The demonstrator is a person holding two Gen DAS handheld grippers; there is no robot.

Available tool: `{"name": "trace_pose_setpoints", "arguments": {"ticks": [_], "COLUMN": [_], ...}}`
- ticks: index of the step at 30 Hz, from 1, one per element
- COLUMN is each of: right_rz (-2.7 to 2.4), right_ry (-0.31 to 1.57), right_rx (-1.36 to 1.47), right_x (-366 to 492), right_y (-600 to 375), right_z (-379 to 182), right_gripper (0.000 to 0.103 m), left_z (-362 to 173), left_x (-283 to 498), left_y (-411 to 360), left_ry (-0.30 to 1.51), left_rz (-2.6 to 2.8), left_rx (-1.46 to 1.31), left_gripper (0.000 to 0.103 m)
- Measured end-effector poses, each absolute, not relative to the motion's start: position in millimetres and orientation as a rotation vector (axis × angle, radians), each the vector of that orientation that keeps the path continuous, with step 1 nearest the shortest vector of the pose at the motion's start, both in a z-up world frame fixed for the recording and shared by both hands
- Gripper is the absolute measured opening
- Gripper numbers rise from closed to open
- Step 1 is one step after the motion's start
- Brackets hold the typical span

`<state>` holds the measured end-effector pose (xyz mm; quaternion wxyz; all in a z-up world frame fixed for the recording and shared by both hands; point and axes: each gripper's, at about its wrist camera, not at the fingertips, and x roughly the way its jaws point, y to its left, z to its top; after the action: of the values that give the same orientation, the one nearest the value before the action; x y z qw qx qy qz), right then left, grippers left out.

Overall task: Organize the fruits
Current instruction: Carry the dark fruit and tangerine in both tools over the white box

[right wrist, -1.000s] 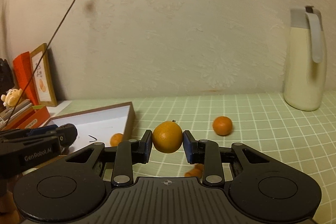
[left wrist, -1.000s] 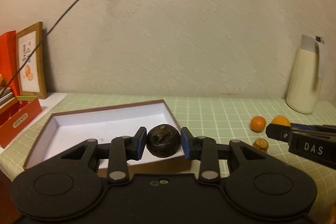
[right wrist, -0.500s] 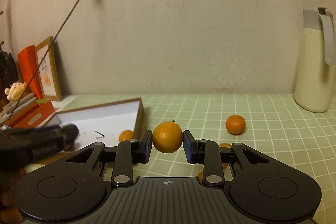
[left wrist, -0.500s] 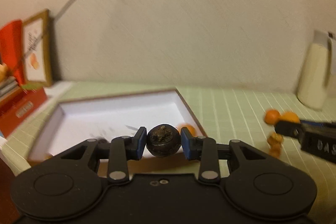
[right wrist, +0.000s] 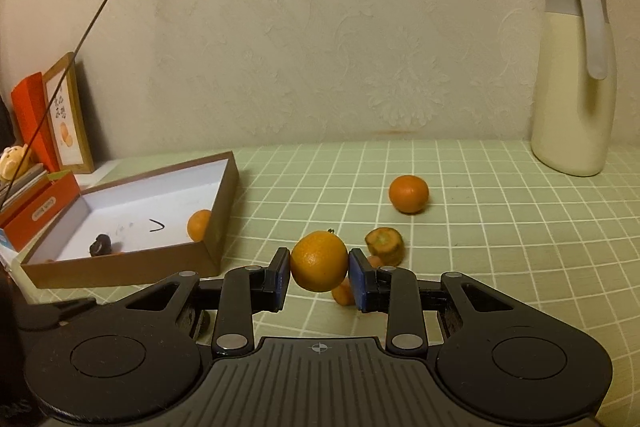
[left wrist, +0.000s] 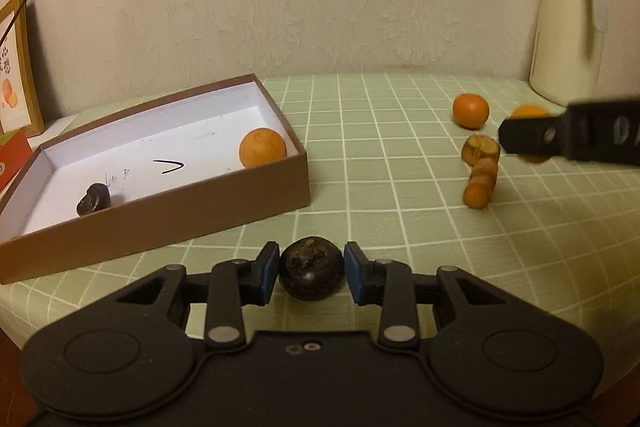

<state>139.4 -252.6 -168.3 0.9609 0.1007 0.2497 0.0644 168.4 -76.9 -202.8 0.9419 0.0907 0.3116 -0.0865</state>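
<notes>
Fruits are split between both claws: the left claw (left wrist: 311, 274) pinches a dark, rough-skinned round fruit (left wrist: 311, 273) near the brown cardboard box with white lining (left wrist: 168, 223); the right claw (right wrist: 319, 273) clamps a dimpled orange mandarin (right wrist: 319, 261) above the green checked tabletop (right wrist: 500, 247). Both look light, firm yet bruisable, best held across their widest part.

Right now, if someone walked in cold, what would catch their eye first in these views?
Probably the two loaded grippers: the left gripper is shut on a dark round fruit just in front of the brown box, and the right gripper clamps an orange above the green checked tablecloth. Next, the box's white floor, holding one orange fruit and one dark fruit.
</notes>
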Motion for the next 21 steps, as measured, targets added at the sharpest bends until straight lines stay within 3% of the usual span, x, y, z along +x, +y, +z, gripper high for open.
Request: {"name": "trace_pose_setpoints", "arguments": {"ticks": [4, 11, 21], "right_rz": [0.132, 0.136, 0.161], "right_ry": [0.502, 0.478, 0.385], "right_rx": [0.222, 0.226, 0.233], "right_x": [138.9, 135.7, 128.9], "right_y": [-254.7, -253.5, -246.8], "right_z": [-167.2, -164.5, -140.8], "right_gripper": [0.032, 0.032, 0.032], "left_z": [-208.7, -207.4, -143.1], "left_x": [173.4, 171.0, 161.4], "left_y": [-75.3, -77.1, -50.0], "left_ry": [0.655, 0.641, 0.468], "left_rz": [-0.163, -0.16, -0.101], "left_rx": [0.164, 0.173, 0.098], "left_gripper": [0.03, 0.027, 0.027]}}
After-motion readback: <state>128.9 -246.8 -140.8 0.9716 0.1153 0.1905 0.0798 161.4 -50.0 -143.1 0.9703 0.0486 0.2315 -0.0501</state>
